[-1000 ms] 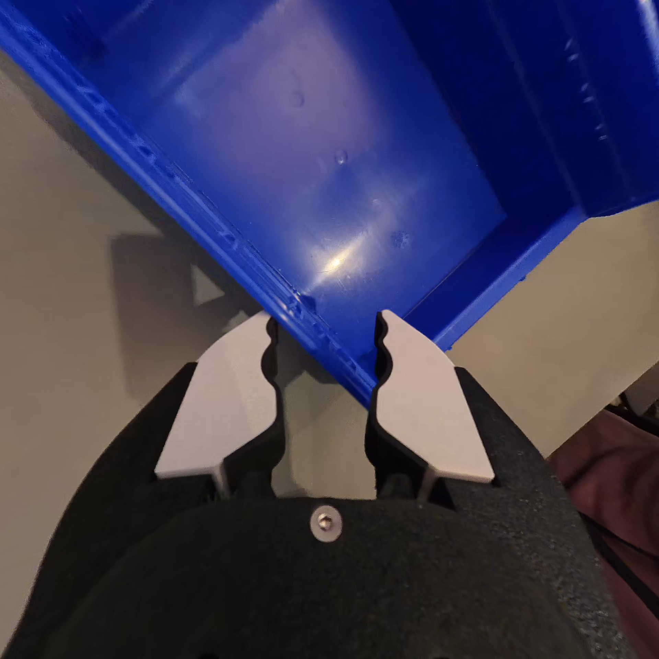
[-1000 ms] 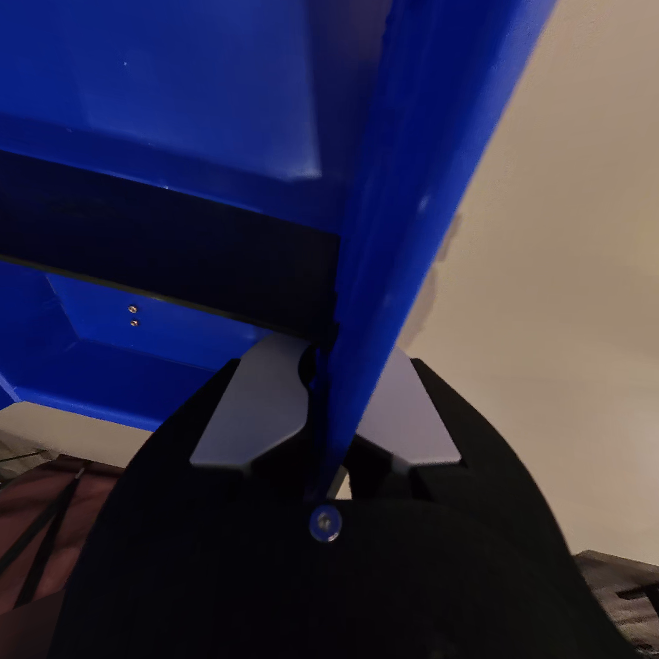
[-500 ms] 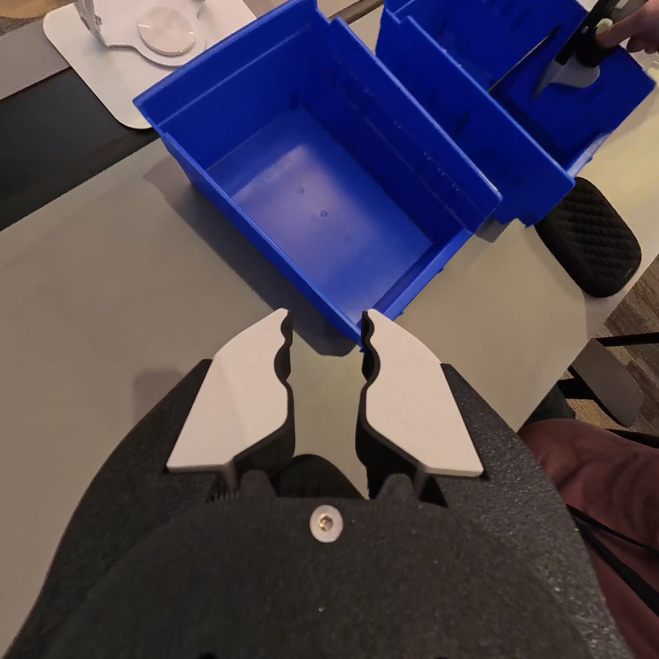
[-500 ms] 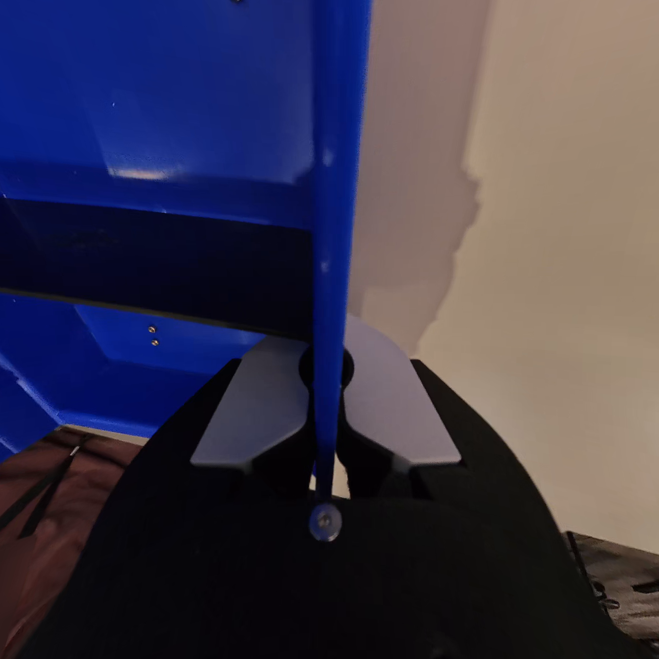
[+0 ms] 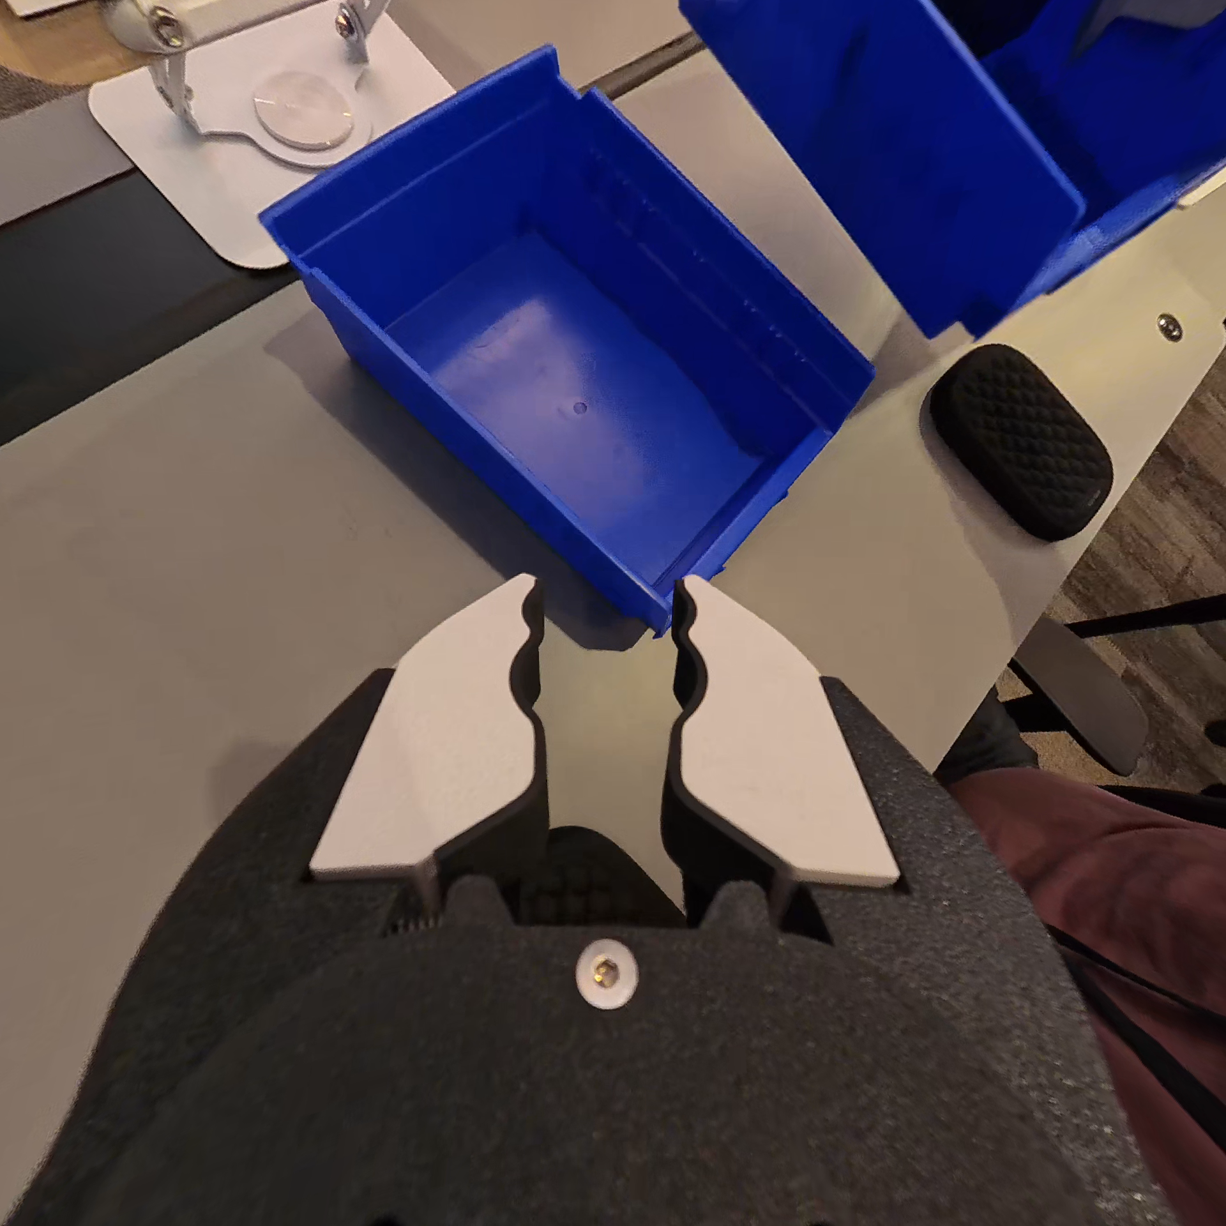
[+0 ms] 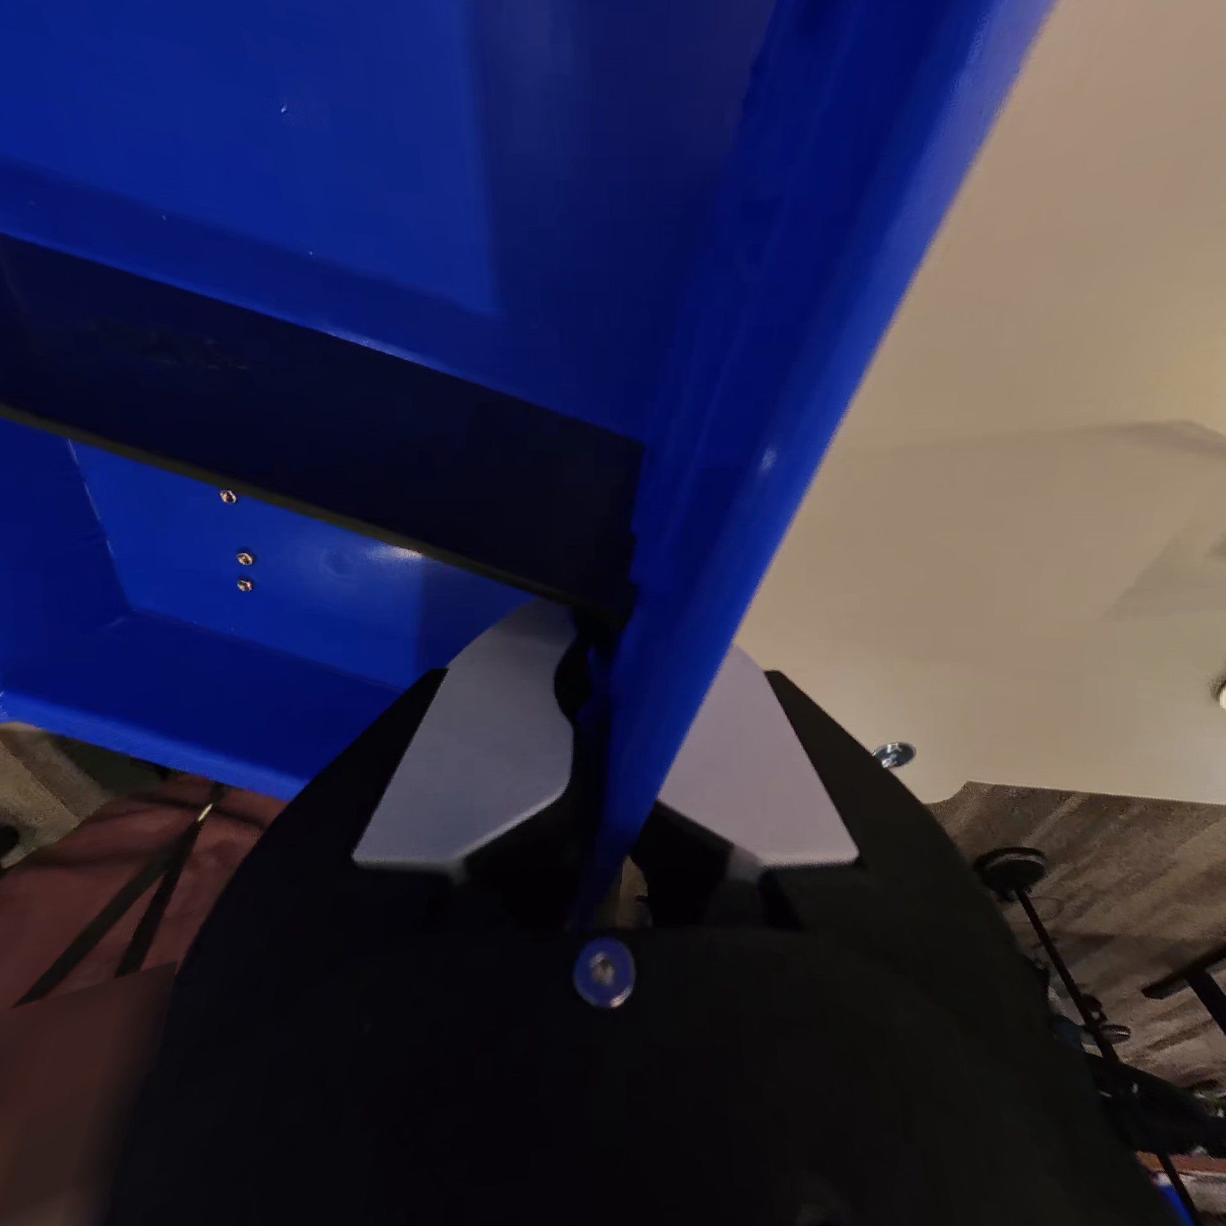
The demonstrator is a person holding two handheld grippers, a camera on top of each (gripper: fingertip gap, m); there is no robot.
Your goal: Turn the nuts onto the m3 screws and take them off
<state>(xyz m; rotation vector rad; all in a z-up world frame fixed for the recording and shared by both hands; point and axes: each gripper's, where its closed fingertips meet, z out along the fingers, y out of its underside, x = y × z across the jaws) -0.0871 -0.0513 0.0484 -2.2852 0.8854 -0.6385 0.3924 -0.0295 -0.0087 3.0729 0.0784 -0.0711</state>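
Observation:
My left gripper (image 5: 605,600) is open and empty, hovering above the grey table just short of the near corner of an empty blue bin (image 5: 577,411). My right gripper (image 6: 613,637) is shut on the side wall of a second blue bin (image 6: 730,398), which is lifted and tilted. That bin has a black divider (image 6: 318,451), and three small nuts (image 6: 244,558) lie in its near compartment. The second bin also shows at the top right of the left wrist view (image 5: 929,152). No screws are visible.
A black textured pad (image 5: 1021,441) lies on the table (image 5: 199,531) near its right edge. A white mat with a metal stand (image 5: 265,113) sits at the back left. A small screw (image 6: 893,753) sits in the tabletop. A person's maroon clothing (image 5: 1128,929) is at the right. Some 50 centimeters of space lies between my two pairs of fingers.
My left gripper has pulled back and up from the empty bin, which now shows whole. My right gripper stays clamped on the second bin's wall, and that bin has tilted; a third nut has come into view.

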